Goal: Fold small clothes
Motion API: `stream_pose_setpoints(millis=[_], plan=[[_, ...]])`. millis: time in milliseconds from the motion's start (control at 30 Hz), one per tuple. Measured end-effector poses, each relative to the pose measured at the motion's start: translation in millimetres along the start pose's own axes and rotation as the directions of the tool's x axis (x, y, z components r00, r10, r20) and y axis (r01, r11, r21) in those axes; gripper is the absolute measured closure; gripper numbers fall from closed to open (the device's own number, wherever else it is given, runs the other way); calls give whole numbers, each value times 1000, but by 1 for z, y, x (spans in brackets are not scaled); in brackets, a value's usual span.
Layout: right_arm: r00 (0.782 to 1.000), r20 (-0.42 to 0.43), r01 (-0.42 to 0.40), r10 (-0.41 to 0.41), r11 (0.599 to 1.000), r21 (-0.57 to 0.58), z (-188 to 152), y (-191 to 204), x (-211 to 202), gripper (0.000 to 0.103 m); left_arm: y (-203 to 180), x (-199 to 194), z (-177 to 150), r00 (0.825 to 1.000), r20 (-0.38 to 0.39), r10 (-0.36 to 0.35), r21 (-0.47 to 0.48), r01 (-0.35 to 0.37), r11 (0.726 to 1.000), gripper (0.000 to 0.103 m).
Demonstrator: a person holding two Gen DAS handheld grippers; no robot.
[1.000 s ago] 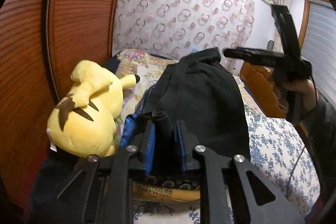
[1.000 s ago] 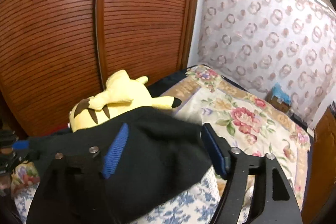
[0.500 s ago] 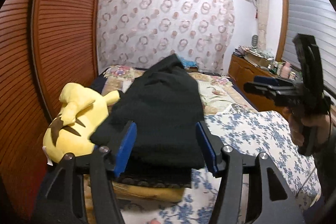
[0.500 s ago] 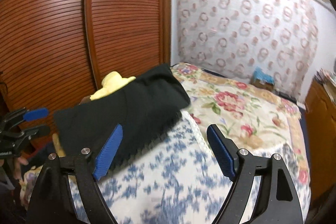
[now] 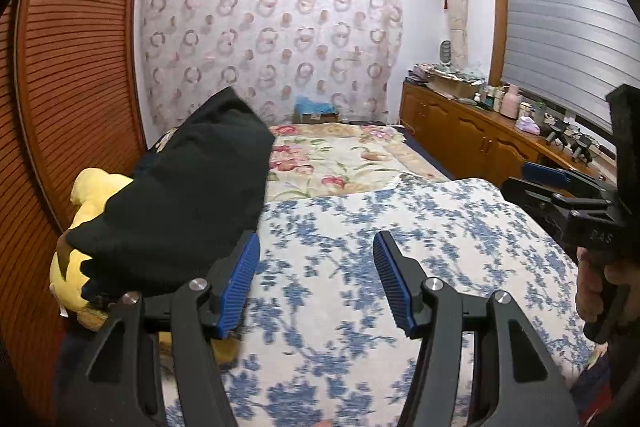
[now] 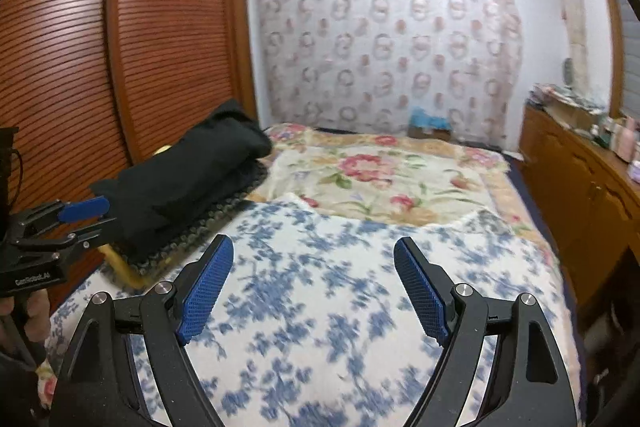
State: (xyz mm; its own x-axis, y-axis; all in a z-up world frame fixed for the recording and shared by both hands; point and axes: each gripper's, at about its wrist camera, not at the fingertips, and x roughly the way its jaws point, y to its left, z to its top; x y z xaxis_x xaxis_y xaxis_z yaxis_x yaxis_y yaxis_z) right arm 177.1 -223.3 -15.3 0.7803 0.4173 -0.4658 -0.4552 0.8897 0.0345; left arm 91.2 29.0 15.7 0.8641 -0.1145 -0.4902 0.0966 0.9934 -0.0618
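Observation:
A folded black garment [image 5: 188, 195] lies at the bed's left edge, draped partly over a yellow plush toy [image 5: 86, 227]; in the right wrist view the black garment [image 6: 180, 179] rests on a dark patterned cushion [image 6: 208, 227]. My left gripper [image 5: 316, 275] hangs open over the blue-flowered cover [image 5: 400, 239], just right of the garment, nothing between its blue pads. My right gripper [image 6: 310, 287] is open too, above the same cover [image 6: 340, 267], empty. Each gripper shows in the other's view: the right one [image 5: 548, 183] at the right edge, the left one [image 6: 80, 217] at the left edge.
A slatted wooden wardrobe [image 6: 120, 67] stands close along the bed's left side. A pink-flowered blanket [image 6: 380, 179] covers the far half of the bed. A wooden dresser [image 5: 472, 135] with several bottles runs along the right wall. A patterned curtain [image 5: 272, 43] hangs behind.
My left gripper let go of the black garment and opened, then drew back and right. My right gripper also came off the garment and swung right over the blue-flowered cover.

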Motion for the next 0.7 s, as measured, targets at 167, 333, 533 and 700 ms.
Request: stream_pose_setpoints(millis=[167,333,533,700], plan=[[997,57,45,-47,998,35,-1,-8,-39,19,-23,-16,9,999,45,9,30,-10,1000,45],[990,117,72,-80,995,73,1,-16,-71,19,-36,-30,16,997,75,30,42,-33,999,45],[984,138,99,-110,992,83,-3,-22,-86,19,-35,-36,21,996,83,31,16,-32,999,44],[985,135,100,-111,991,88,-5,-23,-87,19,-36,-33,20,996,81,45,10,-46,999,44]])
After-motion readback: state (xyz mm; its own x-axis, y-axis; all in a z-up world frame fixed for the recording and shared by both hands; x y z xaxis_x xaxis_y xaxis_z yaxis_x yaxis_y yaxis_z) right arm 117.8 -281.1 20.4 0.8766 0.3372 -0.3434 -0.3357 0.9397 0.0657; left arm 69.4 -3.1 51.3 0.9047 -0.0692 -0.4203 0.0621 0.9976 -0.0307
